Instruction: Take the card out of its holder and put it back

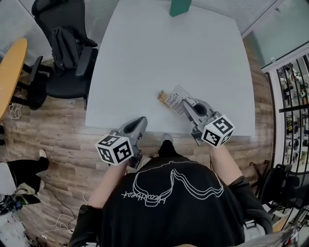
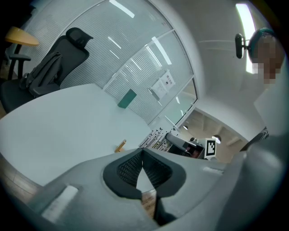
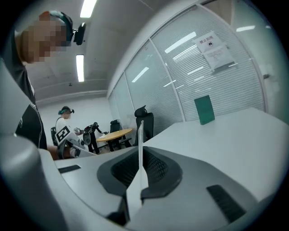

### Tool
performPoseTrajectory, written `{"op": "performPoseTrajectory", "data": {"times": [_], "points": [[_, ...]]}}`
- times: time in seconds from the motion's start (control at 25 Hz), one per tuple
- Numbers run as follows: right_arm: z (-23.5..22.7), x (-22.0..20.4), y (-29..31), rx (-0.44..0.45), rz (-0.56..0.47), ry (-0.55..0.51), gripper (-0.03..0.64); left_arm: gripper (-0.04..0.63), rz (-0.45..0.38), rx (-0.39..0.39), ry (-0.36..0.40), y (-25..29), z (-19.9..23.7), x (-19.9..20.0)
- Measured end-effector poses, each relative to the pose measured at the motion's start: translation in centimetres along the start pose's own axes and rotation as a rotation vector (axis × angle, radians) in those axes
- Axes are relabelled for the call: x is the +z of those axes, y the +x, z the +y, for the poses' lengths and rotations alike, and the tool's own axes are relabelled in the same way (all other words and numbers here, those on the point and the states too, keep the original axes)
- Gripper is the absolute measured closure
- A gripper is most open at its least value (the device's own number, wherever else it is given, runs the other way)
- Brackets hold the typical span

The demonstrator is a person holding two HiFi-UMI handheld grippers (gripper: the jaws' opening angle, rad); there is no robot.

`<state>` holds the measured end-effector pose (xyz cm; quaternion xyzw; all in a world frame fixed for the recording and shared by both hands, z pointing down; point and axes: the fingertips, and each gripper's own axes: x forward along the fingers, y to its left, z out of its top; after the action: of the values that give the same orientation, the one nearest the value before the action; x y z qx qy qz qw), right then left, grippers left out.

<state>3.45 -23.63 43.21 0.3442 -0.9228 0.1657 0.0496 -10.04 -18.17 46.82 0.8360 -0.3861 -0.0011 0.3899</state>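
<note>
Item under inspection: the thin, flat printed card (image 3: 141,144), white with dense dark print. It stands edge-on between the pads of the right claw (image 3: 141,155), which is closed on it. About half the card projects forward beyond the claw tips.

Handling assessment: the card appears light and thin, probably stiff enough to hold its plane but liable to bow or slip if pinched only at a corner. Its faces look smooth, so the grip should stay flat across both faces and well in from the edge, leaving the leading edge free for re-entry into the slot.

The small tan wooden holder (image 1: 162,96) lies on the white tabletop (image 1: 159,48) just ahead of the right claw, at the card's far tip. Whether the two touch cannot be determined.

The left claw (image 2: 143,155) has its pads together at the tips with nothing between them. It sits beside and behind the right claw, off the near tabletop edge.

A green upright block (image 1: 179,6) stands far ahead of both claws.
</note>
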Motion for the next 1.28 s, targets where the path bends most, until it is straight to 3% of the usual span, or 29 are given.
{"op": "performPoseTrajectory", "data": {"times": [0.52, 0.88, 1.28], "points": [[10.3, 2.0, -7.2, 0.032, -0.17, 0.217, 0.594, 0.581, -0.02, -0.173, 0.134, -5.9, -8.1, 1.2], [16.0, 0.7, -10.1, 0.039, -0.187, 0.215, 0.594, 0.582, -0.006, -0.271, 0.268, -9.8, -12.7, 0.0], [18.3, -0.5, -11.4, 0.034, -0.173, 0.22, 0.594, 0.581, 0.014, -0.298, 0.265, -11.3, -13.7, -1.8]]}}
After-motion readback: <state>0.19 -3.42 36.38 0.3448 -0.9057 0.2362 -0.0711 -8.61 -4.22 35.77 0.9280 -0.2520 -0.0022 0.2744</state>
